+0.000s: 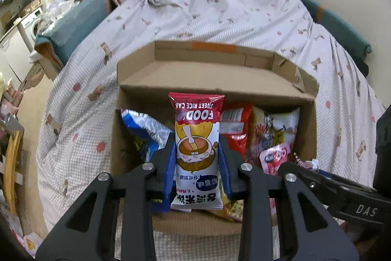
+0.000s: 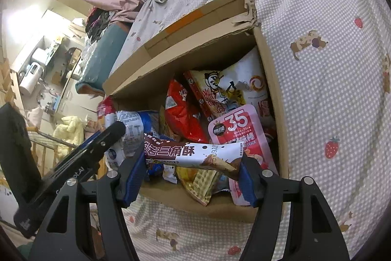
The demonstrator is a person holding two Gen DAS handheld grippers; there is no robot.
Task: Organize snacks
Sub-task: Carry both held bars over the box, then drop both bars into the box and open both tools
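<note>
An open cardboard box (image 1: 310, 143) lies on a bed and holds several snack packets. My left gripper (image 1: 197, 151) is shut on a red and white sweet rice cake packet (image 1: 196, 136), held lengthwise above the box's near part. In the right wrist view my right gripper (image 2: 193, 163) is shut on a brown and white triangle-crisp packet (image 2: 195, 153), held crosswise by its ends over the box (image 2: 271, 70). Below lie a pink packet marked 35 (image 2: 240, 131), a red bag (image 2: 180, 111) and a white cartoon bag (image 2: 229, 87). A blue bag (image 1: 144, 126) lies at the box's left.
The bed's dotted quilt (image 1: 220, 11) with strawberry and dog prints surrounds the box. The box's rear flap (image 1: 215, 70) stands open behind the packets. A teal mattress edge (image 1: 73, 23) and a cluttered room with a washing machine (image 1: 31, 23) lie to the left.
</note>
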